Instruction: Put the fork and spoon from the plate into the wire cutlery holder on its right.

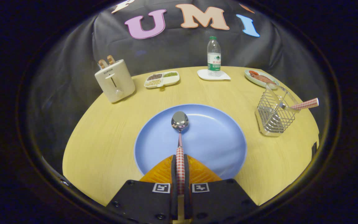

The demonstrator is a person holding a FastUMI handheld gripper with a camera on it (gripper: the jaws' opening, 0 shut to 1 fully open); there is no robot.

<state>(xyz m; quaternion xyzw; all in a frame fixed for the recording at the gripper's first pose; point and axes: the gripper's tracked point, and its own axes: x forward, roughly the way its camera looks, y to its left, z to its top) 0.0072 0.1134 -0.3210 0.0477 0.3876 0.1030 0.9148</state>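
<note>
A toaster (115, 81) stands far left. The gripper (180, 161) is clamped on the spoon (180, 137) handle, bowl over the plate (190, 140). At right, the fork (300, 105) leans in the holder (274, 115).

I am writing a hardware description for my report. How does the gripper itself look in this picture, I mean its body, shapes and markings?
The gripper has a wide black body with visible screws along its near edge. Two square black-and-white fiducial markers sit side by side on top, one at the base of each finger. From the body, two finger parts with a ribbed, crosshatched surface taper forward into a wedge shape. No cables or sleeve can be seen.
</note>
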